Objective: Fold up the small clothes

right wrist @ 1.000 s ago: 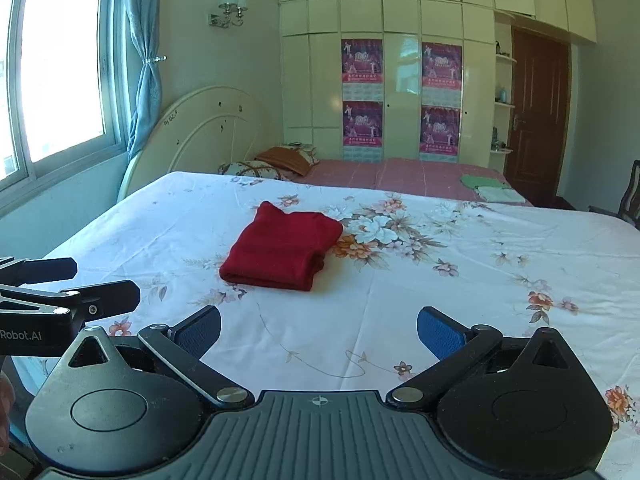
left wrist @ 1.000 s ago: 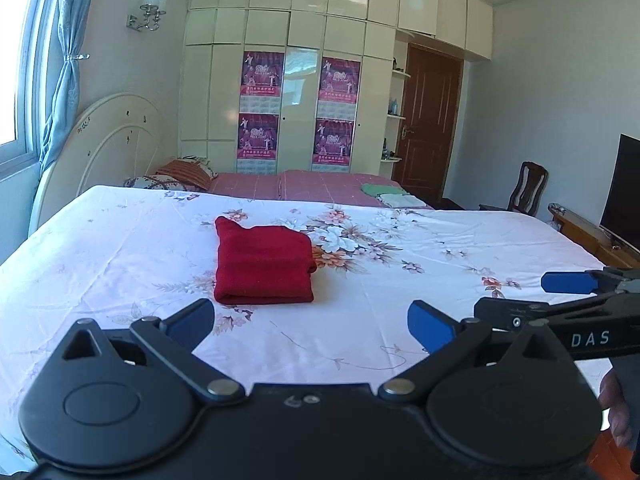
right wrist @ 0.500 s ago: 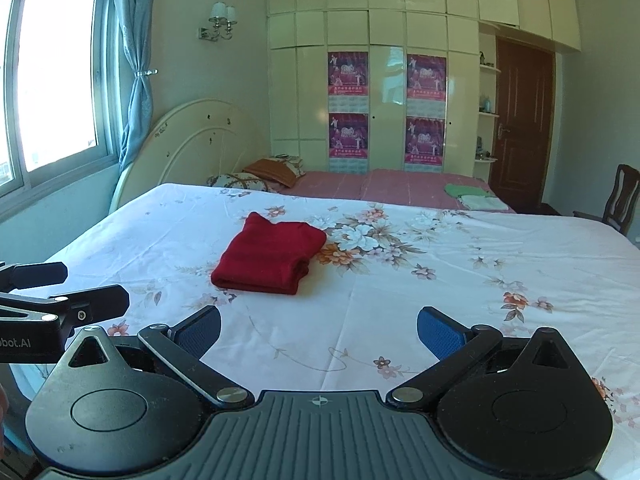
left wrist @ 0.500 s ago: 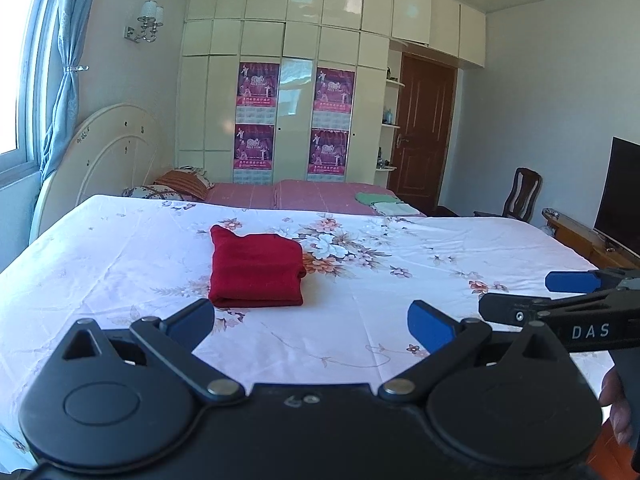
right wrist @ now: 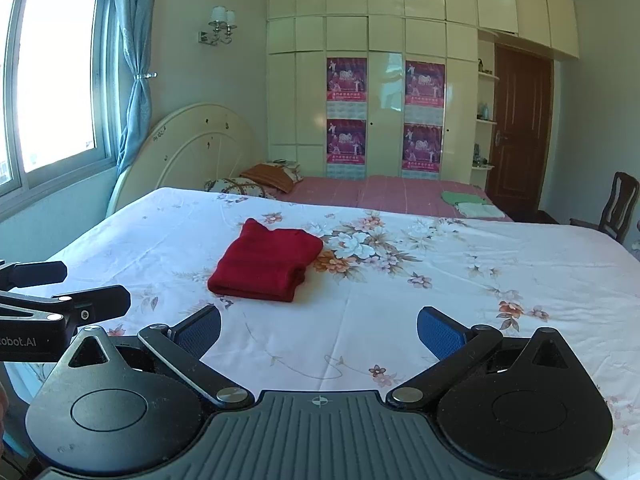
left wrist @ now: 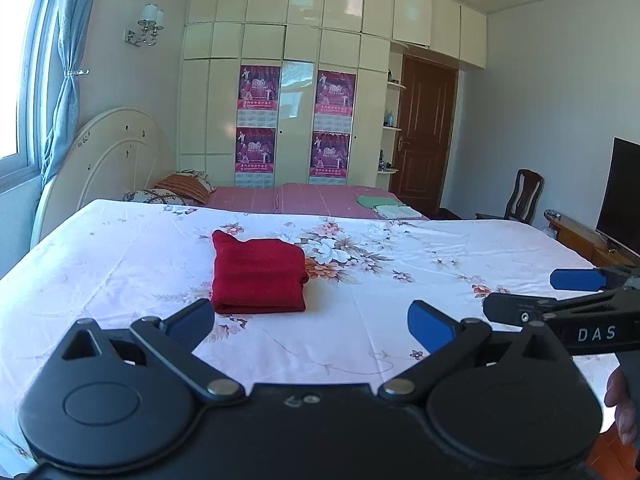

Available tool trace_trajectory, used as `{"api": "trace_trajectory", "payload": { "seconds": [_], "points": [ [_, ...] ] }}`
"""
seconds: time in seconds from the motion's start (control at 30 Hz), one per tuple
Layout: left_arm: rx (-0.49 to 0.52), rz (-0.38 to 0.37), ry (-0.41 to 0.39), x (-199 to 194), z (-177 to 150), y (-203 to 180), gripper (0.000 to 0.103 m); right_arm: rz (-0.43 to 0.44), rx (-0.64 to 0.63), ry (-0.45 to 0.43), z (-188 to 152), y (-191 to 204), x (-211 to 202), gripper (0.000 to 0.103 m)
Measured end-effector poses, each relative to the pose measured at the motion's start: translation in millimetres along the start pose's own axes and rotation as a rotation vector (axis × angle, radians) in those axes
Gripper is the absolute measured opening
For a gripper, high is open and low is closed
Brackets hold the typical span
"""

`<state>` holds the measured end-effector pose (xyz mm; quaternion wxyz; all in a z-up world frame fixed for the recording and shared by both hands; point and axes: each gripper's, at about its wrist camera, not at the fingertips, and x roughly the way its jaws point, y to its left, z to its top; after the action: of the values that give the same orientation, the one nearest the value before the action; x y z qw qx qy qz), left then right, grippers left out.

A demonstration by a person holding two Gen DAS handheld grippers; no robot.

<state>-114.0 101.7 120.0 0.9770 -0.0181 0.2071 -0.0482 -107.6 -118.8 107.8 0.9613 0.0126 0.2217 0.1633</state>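
Observation:
A red garment (left wrist: pixel 256 276) (right wrist: pixel 268 266) lies folded into a thick rectangle on the floral bed sheet (left wrist: pixel 400 320) (right wrist: pixel 440 280). My left gripper (left wrist: pixel 311 326) hangs open over the near part of the bed, well short of the garment and empty. My right gripper (right wrist: pixel 319 332) is open too, with nothing between its blue pads, and sits to the right of the left one. In the left wrist view the right gripper (left wrist: pixel 560 292) shows side-on at the right edge. The left gripper (right wrist: pixel 76 288) pokes in at the left edge of the right wrist view.
A pink-covered second bed (left wrist: pixel 312 198) lies beyond, with a green and white folded stack (left wrist: pixel 386 206) and pillows (left wrist: pixel 176 190). A round headboard (left wrist: pixel 108 164) stands at the left. A wardrobe (left wrist: pixel 300 100), a door (left wrist: pixel 424 132), a chair (left wrist: pixel 524 196) and a TV (left wrist: pixel 622 196) lie further off.
Both cameras have tilted upward a little, so the bed and the red garment sit lower in the frames. Both grippers stay open and the garment has not moved.

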Motion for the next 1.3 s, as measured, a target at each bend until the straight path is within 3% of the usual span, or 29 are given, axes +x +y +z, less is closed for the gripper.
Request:
{"api": "trace_trajectory", "payload": {
  "seconds": [0.77,1.3],
  "points": [
    [0.024,-0.010,-0.010,2,2,-8,0.103,0.002,0.007,-0.002,3,-10,-2,0.103],
    [-0.005,0.028,-0.027,5,4,-2,0.103,0.014,0.004,0.001,6,-14,5,0.103]
  ]
}}
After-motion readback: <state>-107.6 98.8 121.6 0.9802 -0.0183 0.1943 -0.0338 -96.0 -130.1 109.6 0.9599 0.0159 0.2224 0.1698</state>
